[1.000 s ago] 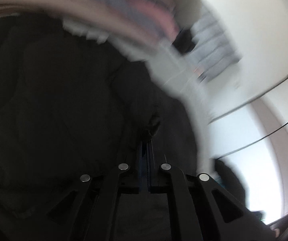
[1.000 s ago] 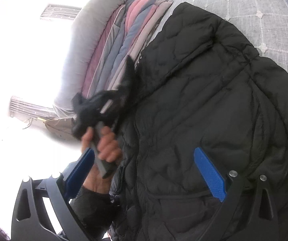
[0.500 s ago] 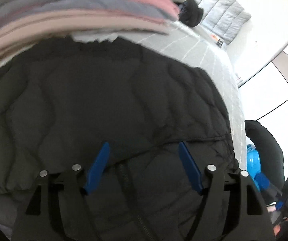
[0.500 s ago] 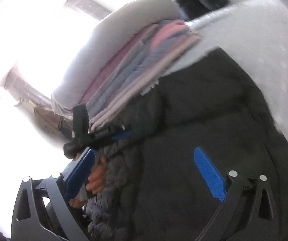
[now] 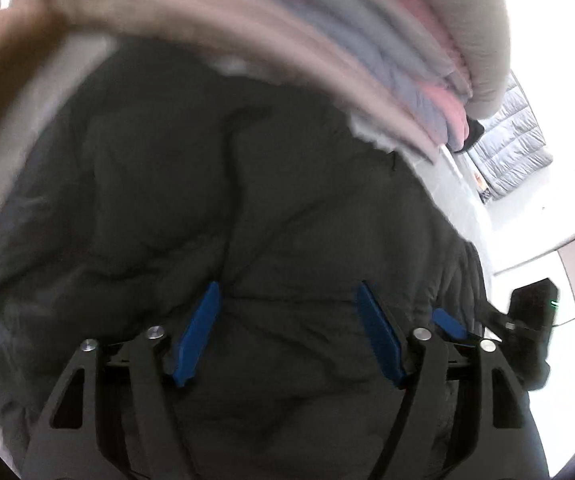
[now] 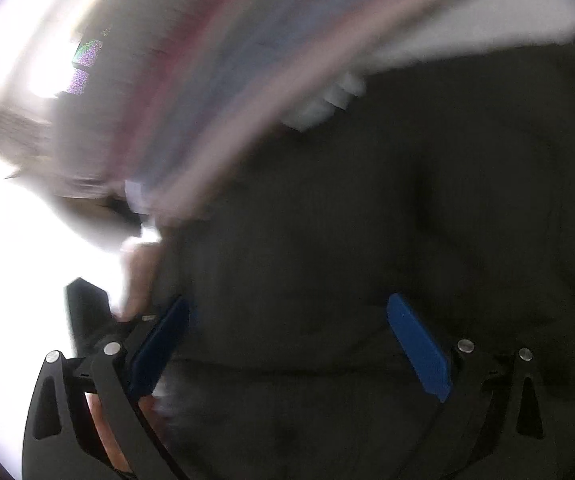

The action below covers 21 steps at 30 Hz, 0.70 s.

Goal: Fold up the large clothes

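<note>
Jacket (image 5: 287, 208) (black, quilted) fills both views beneath a stack of folded clothes (image 5: 367, 40). My left gripper (image 5: 287, 332) and right gripper (image 6: 287, 344) hover with fingers spread wide, holding nothing.

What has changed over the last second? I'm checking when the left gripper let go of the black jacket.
The left gripper, shut on a pinch of the black jacket a second ago, has opened and now hovers over it with nothing between its pads. Both cameras have swung, blurring the views. The right gripper stayed open over the jacket; the stack of folded clothes stayed beside it.
</note>
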Tool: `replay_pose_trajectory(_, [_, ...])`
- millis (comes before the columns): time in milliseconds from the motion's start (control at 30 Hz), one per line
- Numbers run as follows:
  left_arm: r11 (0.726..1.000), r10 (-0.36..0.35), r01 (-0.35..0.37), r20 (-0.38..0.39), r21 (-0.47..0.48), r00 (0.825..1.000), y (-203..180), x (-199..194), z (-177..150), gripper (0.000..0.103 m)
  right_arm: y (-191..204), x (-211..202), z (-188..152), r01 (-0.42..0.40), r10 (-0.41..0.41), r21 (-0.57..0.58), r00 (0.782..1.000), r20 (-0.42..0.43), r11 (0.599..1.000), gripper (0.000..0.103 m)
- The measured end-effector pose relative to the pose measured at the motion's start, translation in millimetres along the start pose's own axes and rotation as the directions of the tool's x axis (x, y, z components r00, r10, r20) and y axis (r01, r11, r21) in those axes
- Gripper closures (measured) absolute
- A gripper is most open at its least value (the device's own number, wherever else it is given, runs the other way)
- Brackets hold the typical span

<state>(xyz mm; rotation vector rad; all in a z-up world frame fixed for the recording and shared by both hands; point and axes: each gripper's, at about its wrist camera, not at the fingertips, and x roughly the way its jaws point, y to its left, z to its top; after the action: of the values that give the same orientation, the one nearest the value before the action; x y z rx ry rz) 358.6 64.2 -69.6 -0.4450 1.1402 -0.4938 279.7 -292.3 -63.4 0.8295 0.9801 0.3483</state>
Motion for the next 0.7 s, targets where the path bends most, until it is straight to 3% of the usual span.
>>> replay_pose_trajectory(100, [0.998, 0.046, -0.045, -0.011, 0.04, 0.999, -6, 6, 1, 0.038, 4, -9, -3, 0.001, -0.001, 0.004, 1.0, -0.02, 1.0, 0.01])
replay_pose_trajectory(167, [0.996, 0.063, -0.062, -0.02, 0.059, 0.998, -18, -4, -1, 0.038, 18, -37, -4, -0.052, 0.052, -0.05, 0.999, -0.005, 0.997, 0.01])
replay_pose_trajectory(233, [0.996, -0.034, 0.034, 0.001, 0.079, 0.999, -24, -22, -6, 0.038, 27, -74, -13, -0.036, 0.039, -0.129, 0.999, 0.021, 0.991, 0.01])
replay_pose_trajectory(300, [0.982, -0.159, 0.156, 0.027, 0.104, 0.987, -31, -47, -20, 0.038, 24, -112, -29, -0.122, 0.128, -0.178, 0.992, 0.019, 0.976, 0.01])
replay_pose_trajectory(367, [0.964, -0.246, 0.242, 0.028, 0.112, 0.969, -31, -63, -38, 0.038, 5, -132, -46, -0.268, 0.267, -0.132, 0.963, -0.026, 0.954, 0.008])
replay_pose_trajectory(400, [0.958, -0.266, 0.262, 0.019, 0.119, 0.964, -32, -64, -46, 0.038, -5, -134, -53, -0.337, 0.333, -0.084, 0.941, -0.054, 0.938, 0.007])
replay_pose_trajectory(433, [0.951, -0.287, 0.284, 0.005, 0.122, 0.958, -28, -66, -61, 0.038, -23, -134, -64, -0.418, 0.417, -0.003, 0.905, -0.084, 0.908, 0.007])
replay_pose_trajectory(500, [0.947, -0.305, 0.306, -0.022, 0.094, 0.952, -21, -63, -83, 0.038, -54, -134, -89, -0.498, 0.51, 0.127, 0.855, -0.095, 0.858, 0.007])
replay_pose_trajectory(533, [0.947, -0.311, 0.313, -0.033, 0.069, 0.95, -13, -65, -100, 0.038, -68, -138, -103, -0.516, 0.534, 0.163, 0.84, -0.097, 0.841, 0.007])
replay_pose_trajectory(600, [0.948, -0.312, 0.314, -0.046, 0.052, 0.949, -10, -73, -122, 0.038, -78, -148, -127, -0.557, 0.576, 0.175, 0.813, -0.084, 0.812, 0.007])
replay_pose_trajectory(667, [0.949, -0.299, 0.302, -0.043, 0.09, 0.953, -9, -86, -146, 0.038, -80, -159, -142, -0.535, 0.551, 0.162, 0.831, -0.073, 0.829, 0.007])
replay_pose_trajectory(700, [0.957, -0.26, 0.265, -0.053, 0.118, 0.964, -11, -86, -155, 0.038, -81, -164, -144, -0.542, 0.557, 0.167, 0.828, -0.06, 0.824, 0.007])
